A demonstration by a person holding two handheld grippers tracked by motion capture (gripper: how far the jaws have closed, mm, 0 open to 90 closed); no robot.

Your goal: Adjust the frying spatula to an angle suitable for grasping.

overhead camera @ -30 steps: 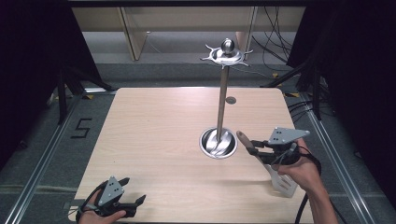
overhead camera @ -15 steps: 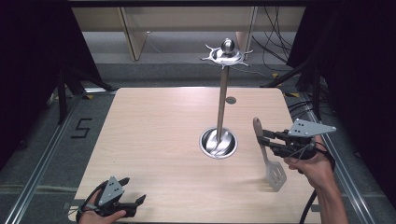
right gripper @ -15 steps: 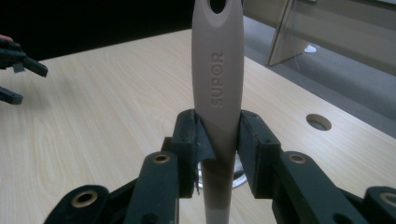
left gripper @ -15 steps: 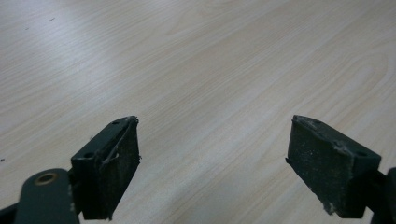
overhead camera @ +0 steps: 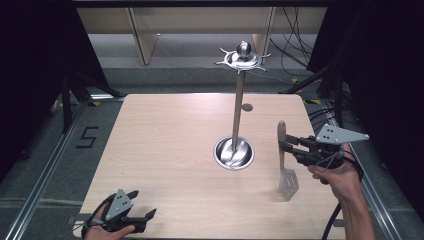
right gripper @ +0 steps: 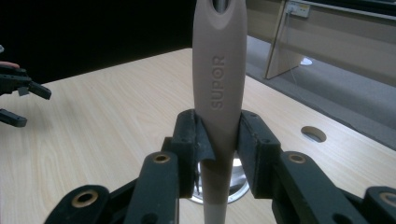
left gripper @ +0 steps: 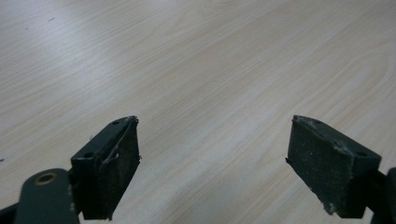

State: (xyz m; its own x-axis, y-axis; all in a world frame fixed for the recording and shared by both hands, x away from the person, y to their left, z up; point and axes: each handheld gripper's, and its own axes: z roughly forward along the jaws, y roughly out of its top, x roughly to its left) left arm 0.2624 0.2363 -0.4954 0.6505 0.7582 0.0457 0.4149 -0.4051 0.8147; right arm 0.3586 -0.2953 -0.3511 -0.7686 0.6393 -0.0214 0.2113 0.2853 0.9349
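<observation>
Since a second ago the right gripper (overhead camera: 283, 146) has lifted the spatula (overhead camera: 285, 162) off the table (overhead camera: 165, 145) and swung it from lying flat by the near right edge to standing nearly upright, blade down just above the wood. Its jaws are clamped on the pinkish handle (right gripper: 219, 84), whose long axis runs vertically, hanging hole at the top, to the right of the rack (overhead camera: 239, 100) and well below its hook ring. The left gripper (overhead camera: 142, 216) rests at the near left edge, jaws apart and empty, much farther from the rack.
</observation>
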